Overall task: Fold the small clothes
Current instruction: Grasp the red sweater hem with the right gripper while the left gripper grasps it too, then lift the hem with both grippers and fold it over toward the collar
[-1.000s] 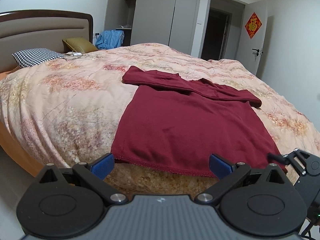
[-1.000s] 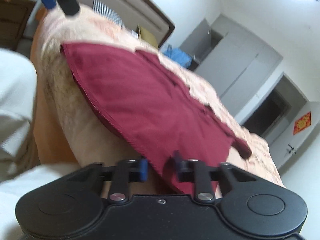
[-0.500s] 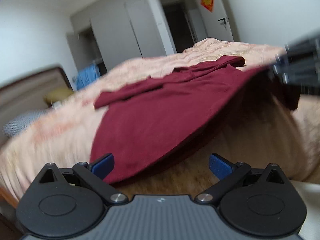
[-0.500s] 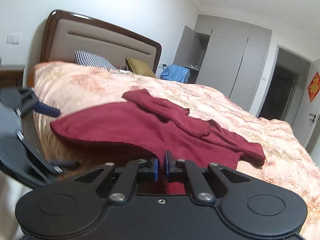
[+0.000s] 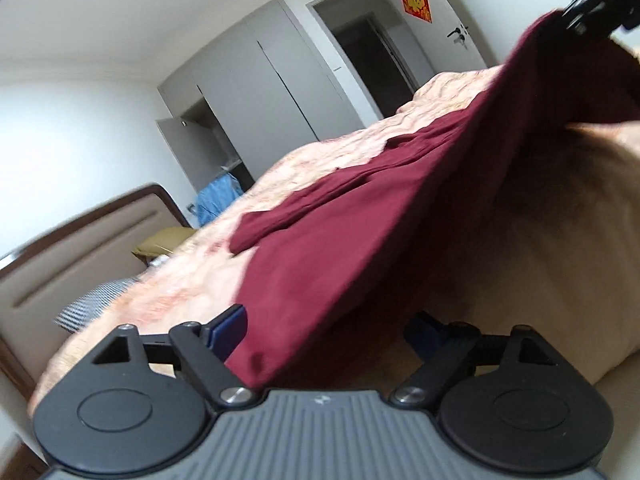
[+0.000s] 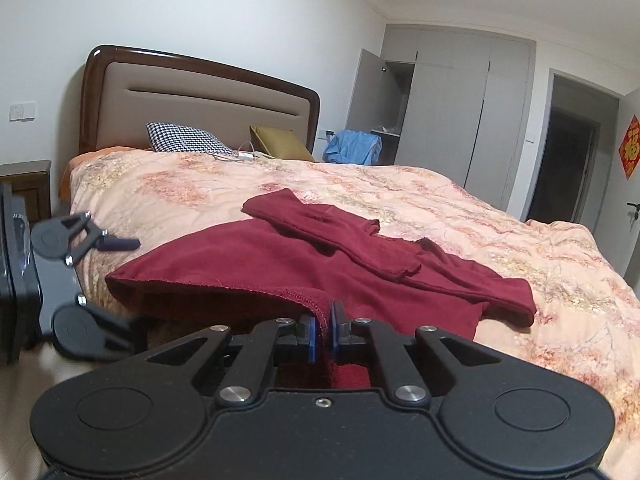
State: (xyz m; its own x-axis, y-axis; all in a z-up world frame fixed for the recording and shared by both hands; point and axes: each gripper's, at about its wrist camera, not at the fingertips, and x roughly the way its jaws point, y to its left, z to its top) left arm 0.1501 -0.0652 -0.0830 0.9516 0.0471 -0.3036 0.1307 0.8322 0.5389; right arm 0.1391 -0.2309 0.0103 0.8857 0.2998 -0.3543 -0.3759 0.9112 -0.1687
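The right gripper (image 6: 324,334) is clenched on the near hem of the dark red garment (image 6: 304,264), and that corner is held lifted off the near edge of the bed (image 6: 500,216). The left gripper (image 5: 328,332) is seen with its jaws closing; the other hem corner lies between the blue fingers (image 5: 230,330), but the pads are not yet pressed on it. The rest of the garment is spread flat near the bed's near edge, with both sleeves folded across its far part. Farther back, a checked pillow (image 6: 184,138) and an olive cushion (image 6: 280,144) are propped at the headboard (image 6: 200,100). A grey wardrobe (image 6: 472,108) is seen beyond the far side.
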